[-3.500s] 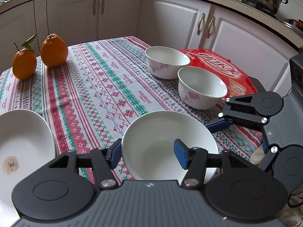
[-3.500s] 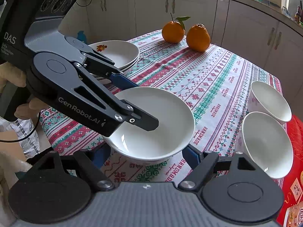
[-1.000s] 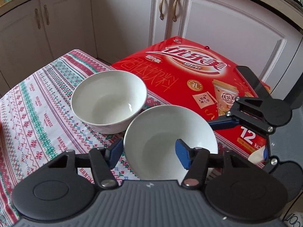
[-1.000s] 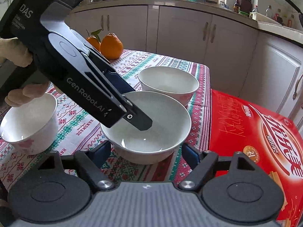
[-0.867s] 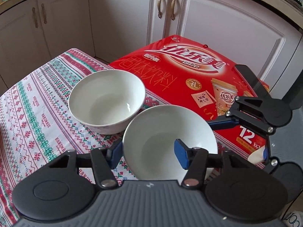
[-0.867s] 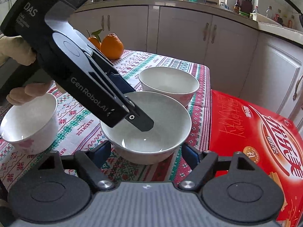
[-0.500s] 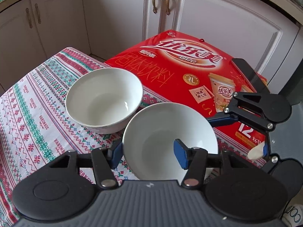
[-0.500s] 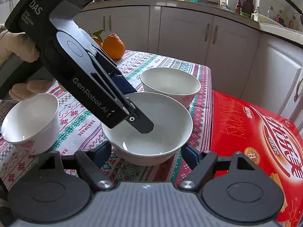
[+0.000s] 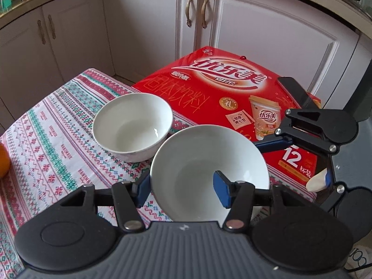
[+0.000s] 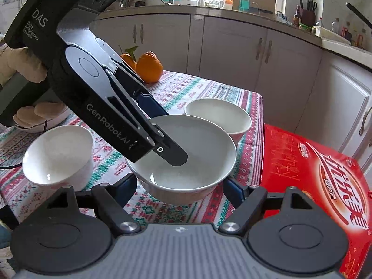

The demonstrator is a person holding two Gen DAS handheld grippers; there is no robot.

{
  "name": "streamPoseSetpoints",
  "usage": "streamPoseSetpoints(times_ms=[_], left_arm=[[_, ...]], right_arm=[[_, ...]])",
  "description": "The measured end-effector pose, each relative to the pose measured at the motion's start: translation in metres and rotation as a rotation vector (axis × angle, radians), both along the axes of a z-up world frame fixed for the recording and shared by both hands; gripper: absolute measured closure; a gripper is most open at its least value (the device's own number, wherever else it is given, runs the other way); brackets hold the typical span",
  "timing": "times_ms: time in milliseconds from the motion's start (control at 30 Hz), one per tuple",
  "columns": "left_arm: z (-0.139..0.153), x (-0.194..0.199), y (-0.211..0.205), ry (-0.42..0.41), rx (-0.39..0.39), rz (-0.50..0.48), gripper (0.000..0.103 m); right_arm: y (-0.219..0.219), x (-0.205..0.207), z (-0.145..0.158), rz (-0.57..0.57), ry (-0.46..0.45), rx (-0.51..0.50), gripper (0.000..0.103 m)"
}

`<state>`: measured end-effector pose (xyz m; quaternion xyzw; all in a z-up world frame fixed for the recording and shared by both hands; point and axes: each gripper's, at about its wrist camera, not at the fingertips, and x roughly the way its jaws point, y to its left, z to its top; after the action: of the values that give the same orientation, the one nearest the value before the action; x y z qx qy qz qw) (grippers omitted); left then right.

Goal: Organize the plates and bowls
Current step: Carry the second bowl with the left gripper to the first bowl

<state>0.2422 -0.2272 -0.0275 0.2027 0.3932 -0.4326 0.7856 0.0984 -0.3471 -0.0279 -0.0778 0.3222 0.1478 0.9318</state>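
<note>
The wide white bowl point(image 9: 204, 162) hangs above the worktop point(image 9: 53, 144) near its corner beside the red box point(image 9: 232, 97), held from two sides. The left gripper point(image 9: 181, 187) pinches its near rim, one blue finger inside the bowl and the other outside against the wall; its fingers are clenched on the rim. From the right wrist view the same bowl point(image 10: 197, 148) sits between the fingers of the right gripper point(image 10: 180, 186), one blue finger at each side of its outer wall; they stand wide apart and seem to press the wall, though the contact itself is partly hidden below the rim. In that view the left gripper point(image 10: 162, 139) reaches down from the upper left with one finger dipping into the bowl, and a gloved hand point(image 10: 23, 69) holds its handle. Just behind the held bowl a second bowl point(image 9: 132, 125) stands on the striped cloth close to the far edge, next to the box. A third bowl point(image 10: 58, 153) stands to the left, near the near edge in the right wrist view. Two oranges point(image 10: 148, 66) sit further back toward the far corner. The box juts past the worktop's edge, towards the white cabinets point(image 9: 267, 34).
</note>
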Motion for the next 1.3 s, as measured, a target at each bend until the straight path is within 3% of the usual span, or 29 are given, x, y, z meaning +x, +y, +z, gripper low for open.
streamPoseSetpoints(times_ms=[667,1300], left_arm=[[0.039,-0.045,0.072,-0.087,-0.035,0.102,0.047],[0.023,-0.059,0.131,-0.044,-0.038,0.215,0.047]], right_arm=[[0.061,-0.028,0.037,0.117,-0.049,-0.020,0.019],[0.109,-0.022,0.024,0.229,0.044,0.021,0.019]])
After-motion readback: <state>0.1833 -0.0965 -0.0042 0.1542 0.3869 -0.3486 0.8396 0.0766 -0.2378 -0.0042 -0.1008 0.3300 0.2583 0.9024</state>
